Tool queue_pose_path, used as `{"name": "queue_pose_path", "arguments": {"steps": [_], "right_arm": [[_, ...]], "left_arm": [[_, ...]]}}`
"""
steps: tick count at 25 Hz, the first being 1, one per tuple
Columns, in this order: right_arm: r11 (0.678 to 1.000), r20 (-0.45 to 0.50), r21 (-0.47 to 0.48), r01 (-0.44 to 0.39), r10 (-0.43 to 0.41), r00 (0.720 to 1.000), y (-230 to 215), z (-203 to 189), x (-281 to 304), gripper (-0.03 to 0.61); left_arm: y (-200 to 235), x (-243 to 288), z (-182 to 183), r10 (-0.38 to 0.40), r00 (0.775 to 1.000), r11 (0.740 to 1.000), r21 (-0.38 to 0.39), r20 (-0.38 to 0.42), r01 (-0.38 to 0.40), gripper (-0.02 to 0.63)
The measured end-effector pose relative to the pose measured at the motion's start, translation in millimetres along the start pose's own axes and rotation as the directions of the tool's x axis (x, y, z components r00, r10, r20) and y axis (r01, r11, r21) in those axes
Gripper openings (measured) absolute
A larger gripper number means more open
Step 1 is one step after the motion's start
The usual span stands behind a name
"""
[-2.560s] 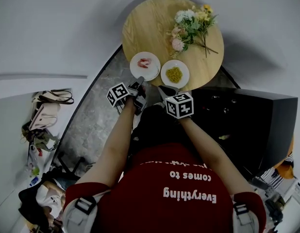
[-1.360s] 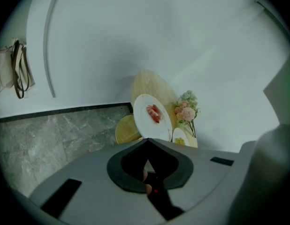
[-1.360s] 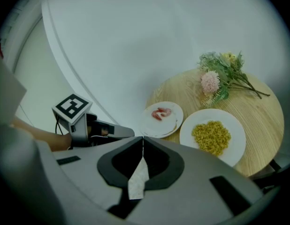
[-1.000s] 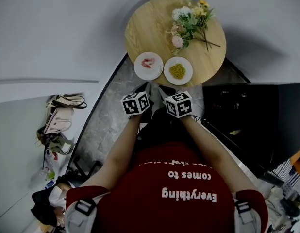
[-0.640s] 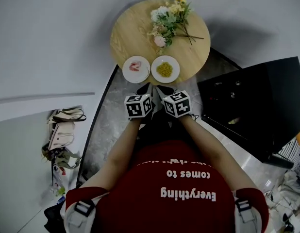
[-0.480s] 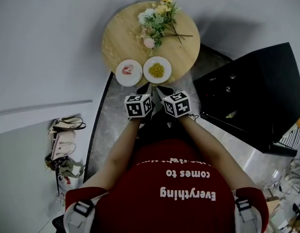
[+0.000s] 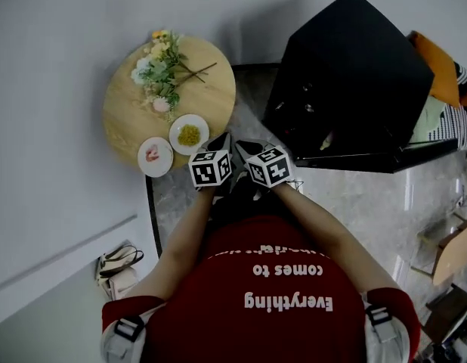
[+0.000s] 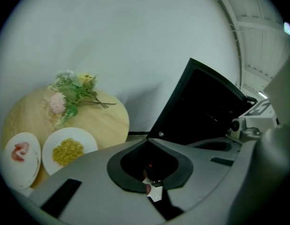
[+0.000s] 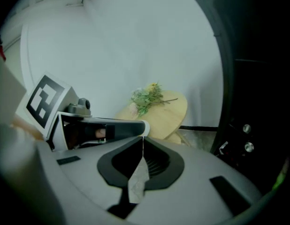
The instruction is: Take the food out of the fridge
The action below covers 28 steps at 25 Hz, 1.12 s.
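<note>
- The black box-shaped fridge point(image 7: 354, 66) stands on the floor ahead and to the right of the person. Its dark front faces towards them. Whether a door stands open cannot be settled from these views.
- The round wooden tabletop point(image 7: 124, 119) stands ahead and to the left, beside the wall and apart from the fridge.
- A bunch of pale flowers with green leaves point(image 7: 162, 70) lies on the far half of the tabletop.
- The left gripper point(image 8: 148, 142) and the right gripper point(image 9: 143, 139) are held side by side in front of the chest. Both point between tabletop and fridge. Both sets of jaws are pressed together with nothing between them.
- A white plate of yellow food point(image 7: 189, 134) and a white plate of pink-red food point(image 7: 154, 156) sit side by side at the near edge of the tabletop. By judgement, this food is already out of the fridge.
- A small pale item point(image 7: 326, 139) shows low in the fridge's dark front. It is too small to identify, and no long axis can be read.
- Governing relation: the fridge front lies to the right of both jaws, so the right gripper is the nearer. By judgement, any further retrieval falls to that side, and the jaws must spread first.
</note>
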State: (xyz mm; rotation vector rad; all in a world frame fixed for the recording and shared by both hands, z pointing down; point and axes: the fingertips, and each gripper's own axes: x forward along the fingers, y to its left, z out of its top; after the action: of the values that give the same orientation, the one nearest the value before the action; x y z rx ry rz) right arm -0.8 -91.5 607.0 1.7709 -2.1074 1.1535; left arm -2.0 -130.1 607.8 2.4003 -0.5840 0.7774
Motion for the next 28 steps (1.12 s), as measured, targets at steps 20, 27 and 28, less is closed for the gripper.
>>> {"name": "queue_pose_path", "arguments": {"steps": [20, 27, 28], "right_arm": [[0.703, 0.064, 0.401, 0.587, -0.661, 0.748, -157.4, -64.6, -170.1, 0.017], [0.554, 0.021, 0.550, 0.624, -0.757, 0.653, -188.2, -82.2, -191.9, 0.132], [0.539, 0.022, 0.565, 0.625, -0.767, 0.642, -193.0, -82.0, -193.8, 0.142]], "left_arm": [[-206.7, 96.0, -42.4, -0.374, 0.868, 0.798, 0.363, -0.327, 0.481, 0.008], [-236.6, 110.5, -48.4, -0.406, 0.831, 0.723, 0.423, -0.380, 0.546, 0.008], [-238.3, 112.2, -49.0, -0.407, 0.827, 0.712, 0.432, -0.387, 0.553, 0.008]]}}
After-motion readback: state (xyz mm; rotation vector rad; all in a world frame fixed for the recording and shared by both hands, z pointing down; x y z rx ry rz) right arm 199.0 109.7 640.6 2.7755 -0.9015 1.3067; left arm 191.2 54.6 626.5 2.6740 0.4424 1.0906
